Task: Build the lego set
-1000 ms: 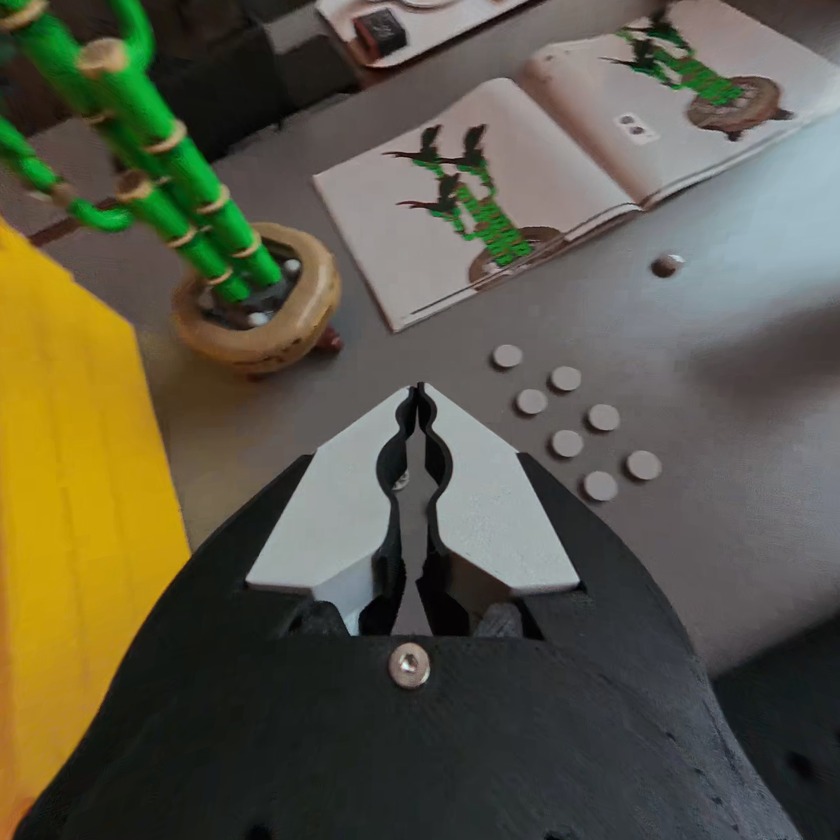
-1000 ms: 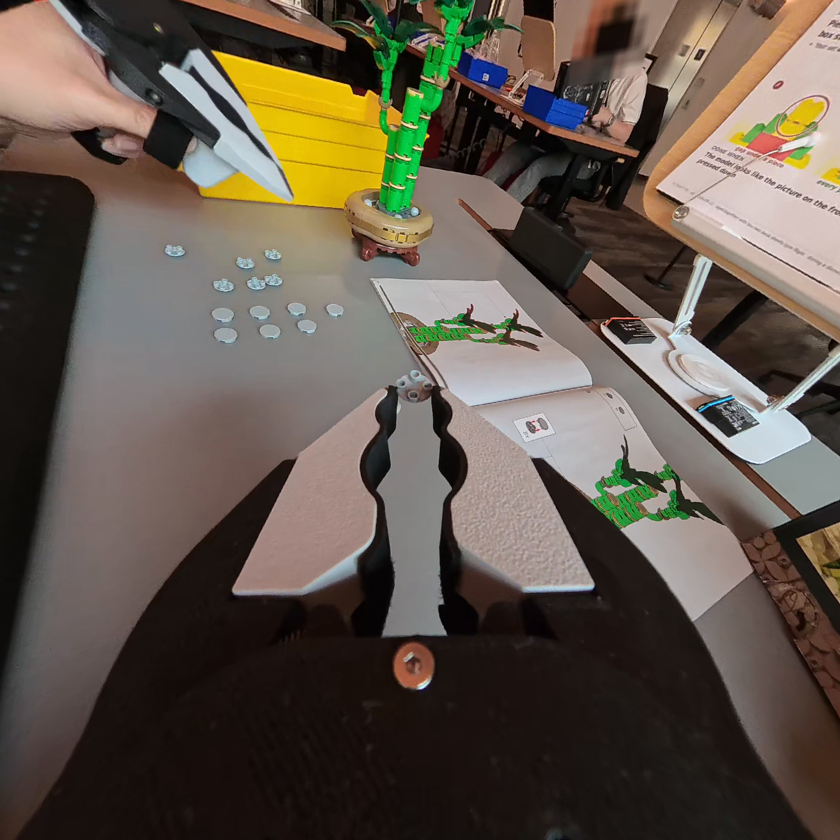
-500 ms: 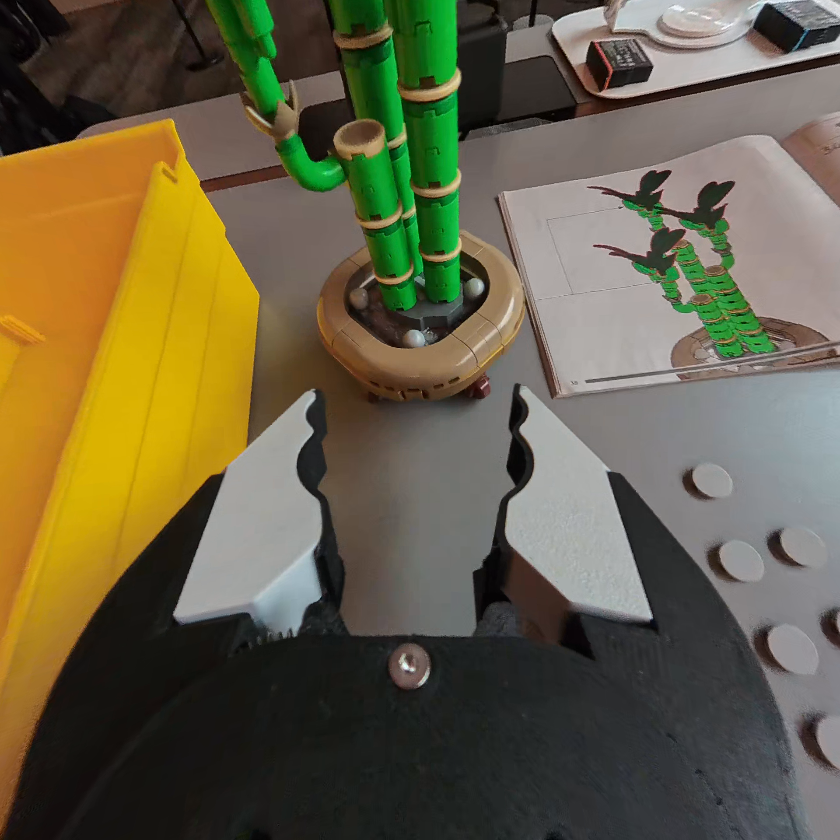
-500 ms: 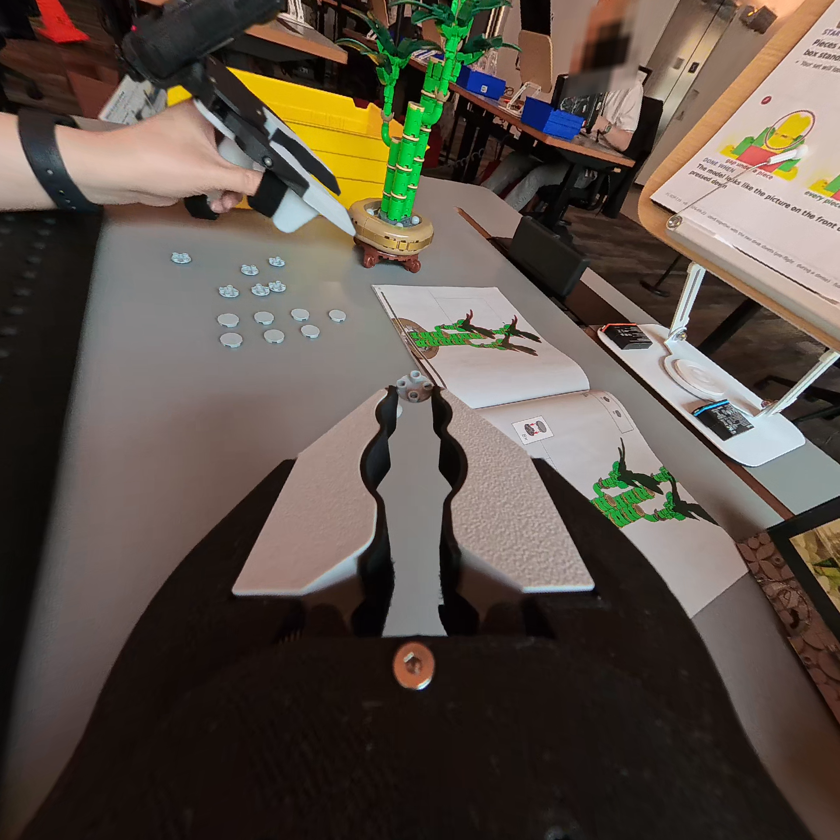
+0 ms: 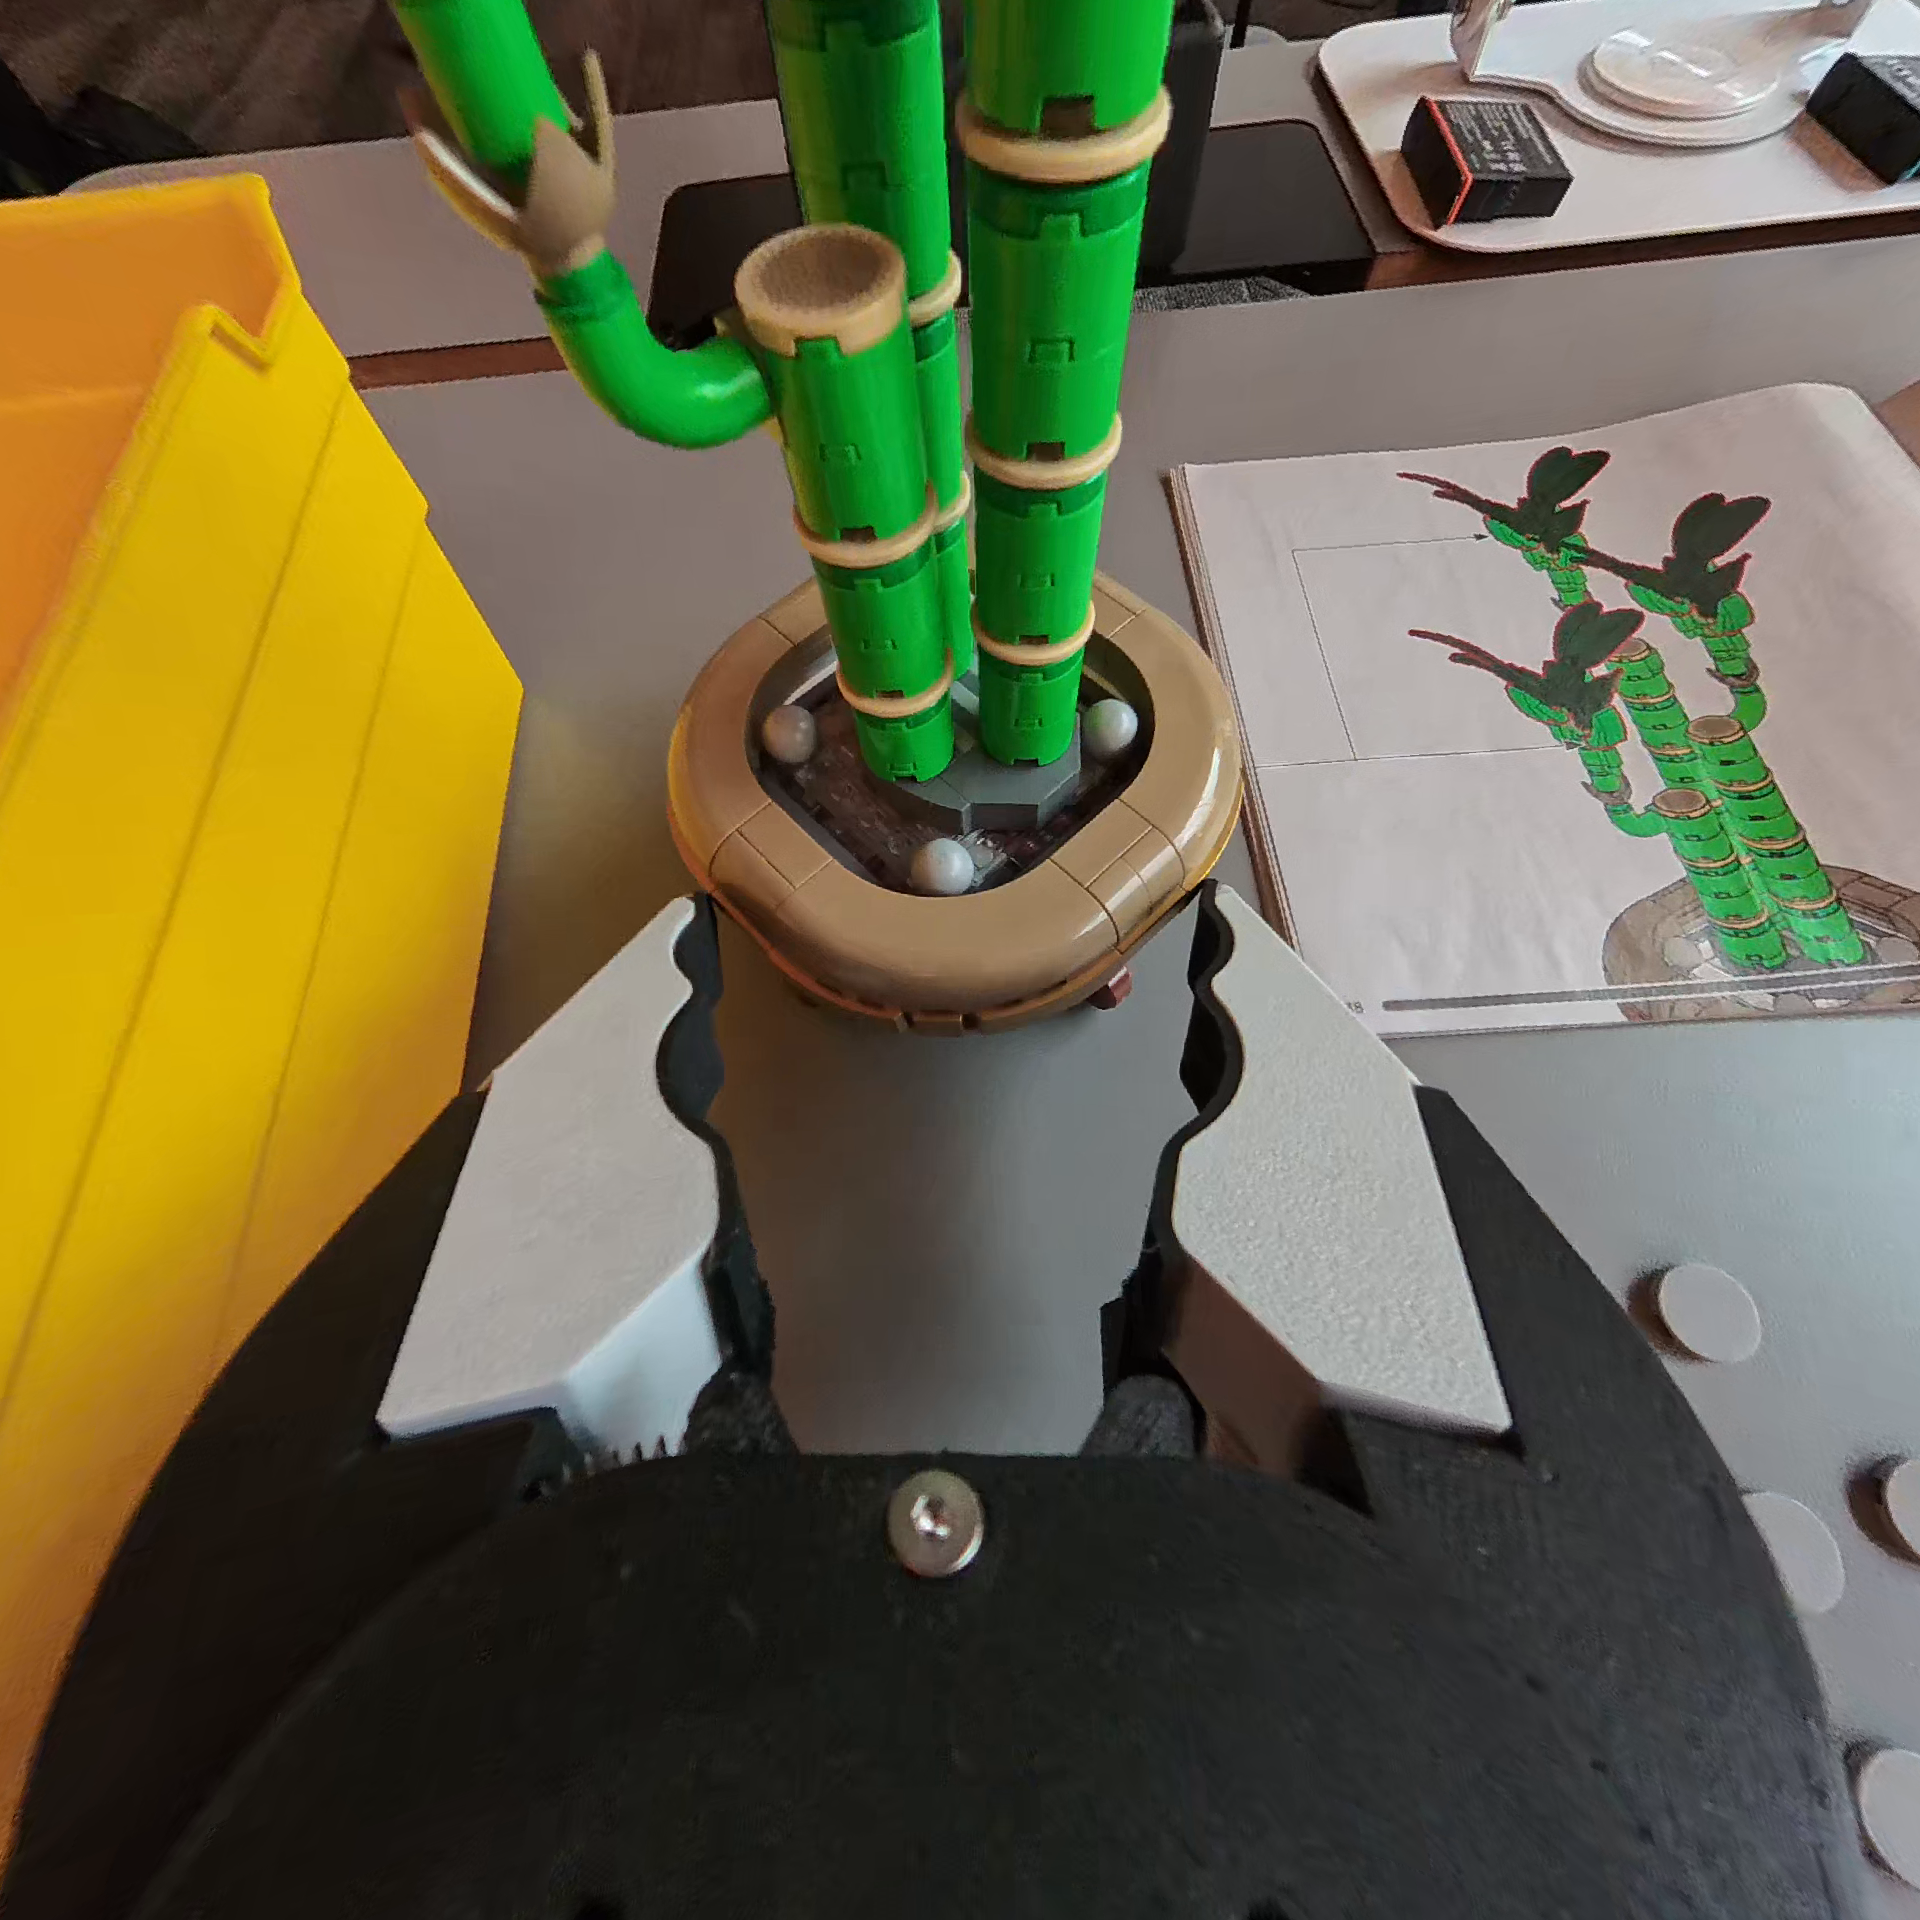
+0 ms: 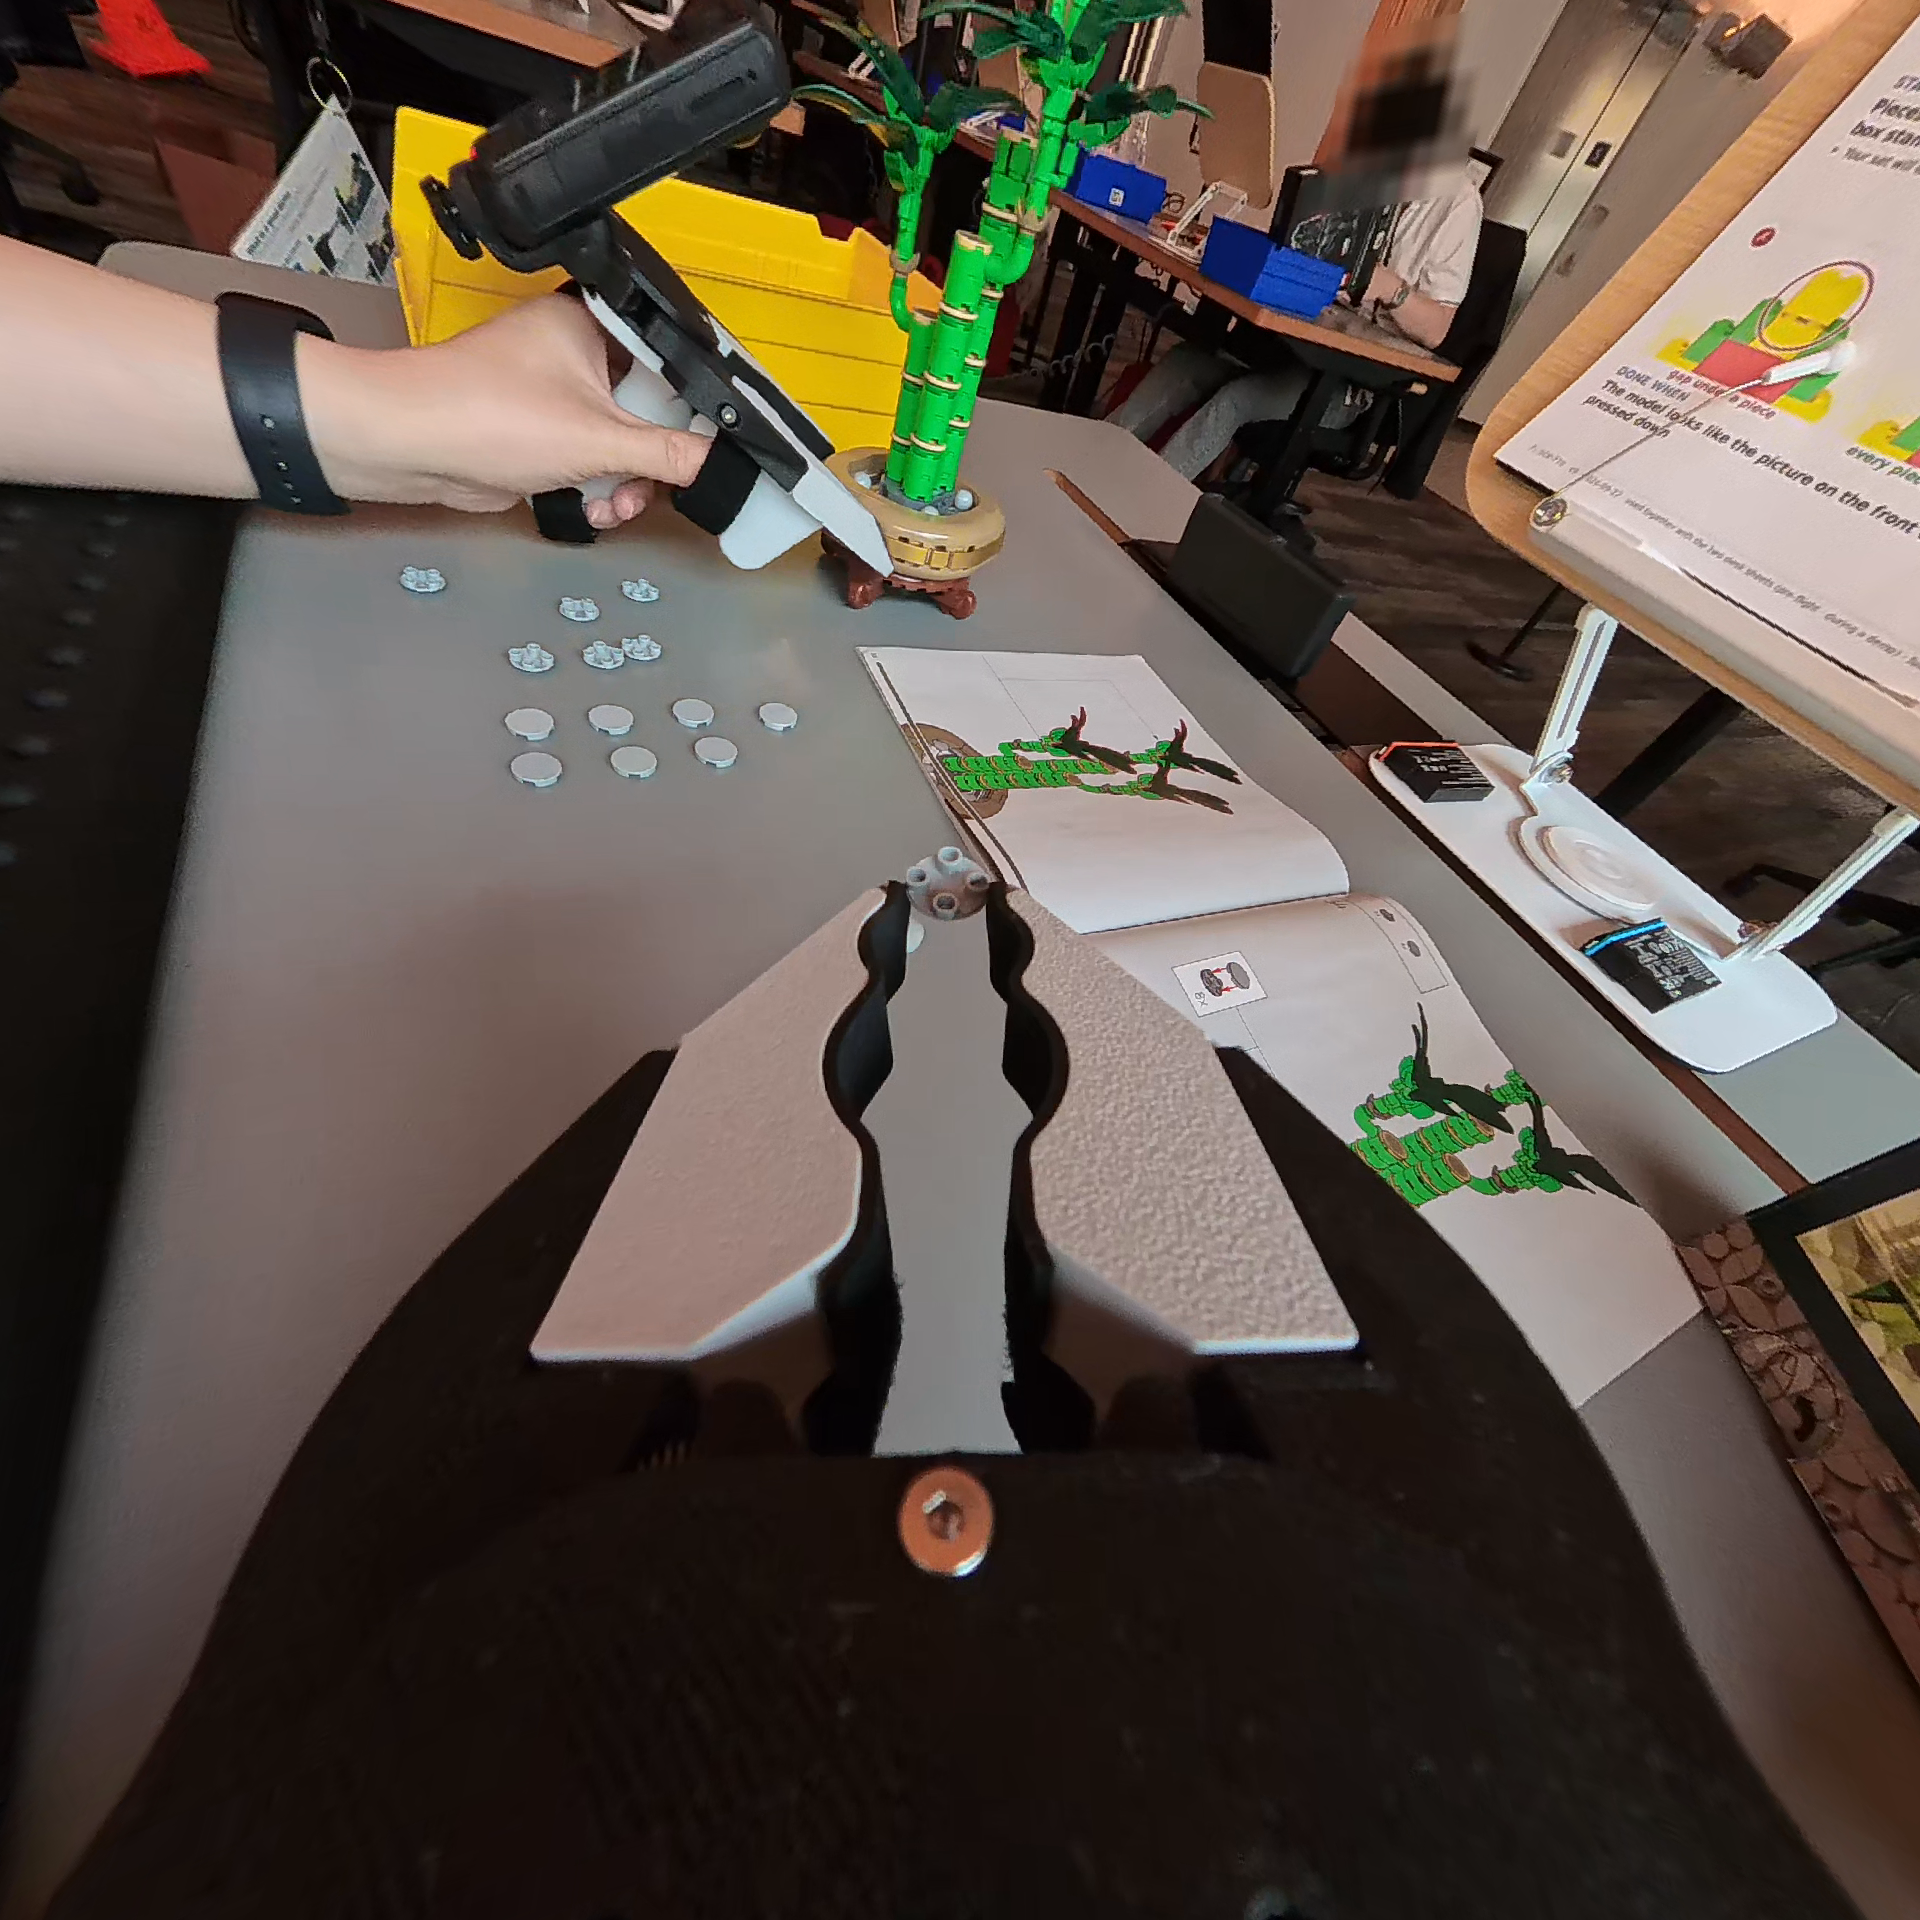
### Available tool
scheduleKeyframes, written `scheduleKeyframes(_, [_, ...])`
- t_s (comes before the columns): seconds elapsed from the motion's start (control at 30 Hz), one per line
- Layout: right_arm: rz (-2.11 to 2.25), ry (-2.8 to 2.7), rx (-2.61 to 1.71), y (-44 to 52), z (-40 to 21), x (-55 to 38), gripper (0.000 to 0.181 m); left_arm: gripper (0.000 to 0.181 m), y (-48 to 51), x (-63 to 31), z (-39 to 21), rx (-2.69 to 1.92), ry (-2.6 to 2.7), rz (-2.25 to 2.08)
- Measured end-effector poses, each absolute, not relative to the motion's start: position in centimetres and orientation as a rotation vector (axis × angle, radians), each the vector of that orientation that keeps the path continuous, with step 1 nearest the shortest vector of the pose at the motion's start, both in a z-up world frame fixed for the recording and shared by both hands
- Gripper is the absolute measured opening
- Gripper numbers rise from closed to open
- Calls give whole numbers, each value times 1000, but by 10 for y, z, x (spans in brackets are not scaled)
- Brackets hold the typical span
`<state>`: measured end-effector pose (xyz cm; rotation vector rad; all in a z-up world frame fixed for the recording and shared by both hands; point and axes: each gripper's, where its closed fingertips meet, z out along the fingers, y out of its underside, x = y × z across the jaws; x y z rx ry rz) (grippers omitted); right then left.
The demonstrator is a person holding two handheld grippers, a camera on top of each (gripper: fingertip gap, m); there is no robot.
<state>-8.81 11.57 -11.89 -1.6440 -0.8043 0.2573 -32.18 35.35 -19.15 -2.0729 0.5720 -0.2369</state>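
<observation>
The green bamboo Lego model [image 5: 914, 582] stands in its tan pot [image 5: 966, 935] on the grey table. My left gripper [image 5: 954, 920] is open, with its fingertips on either side of the pot's front rim; I cannot tell whether they touch it. It also shows in the right wrist view [image 6: 821, 520], held by a hand against the pot [image 6: 925, 530]. My right gripper [image 6: 945, 902] is shut on a small grey round studded plate [image 6: 945, 885] and holds it above the table near the open instruction booklet [image 6: 1101, 821].
Several grey round tiles [image 6: 623, 732] and studded round plates [image 6: 592, 644] lie left of the booklet. A yellow bin [image 5: 208, 779] stands left of the pot. A white stand base [image 6: 1662, 935] and a poster board [image 6: 1766, 343] are on the right. A black mat [image 6: 83, 831] lies on the left.
My left gripper has opened and moved in to the pot, so its jaws now flank the front rim. My right gripper has kept still with the studded plate.
</observation>
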Motion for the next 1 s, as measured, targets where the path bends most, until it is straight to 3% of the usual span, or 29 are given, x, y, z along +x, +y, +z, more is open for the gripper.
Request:
scheduleKeyframes(0.73, [240,-835,-1628,111,-117,-91,14,90,454,-290,-191,-2030,565,-242])
scheduleKeyframes(1.0, [200,-843,-1645,113,-120,-89,14,90,424,-299,-167,-2004,567,-397])
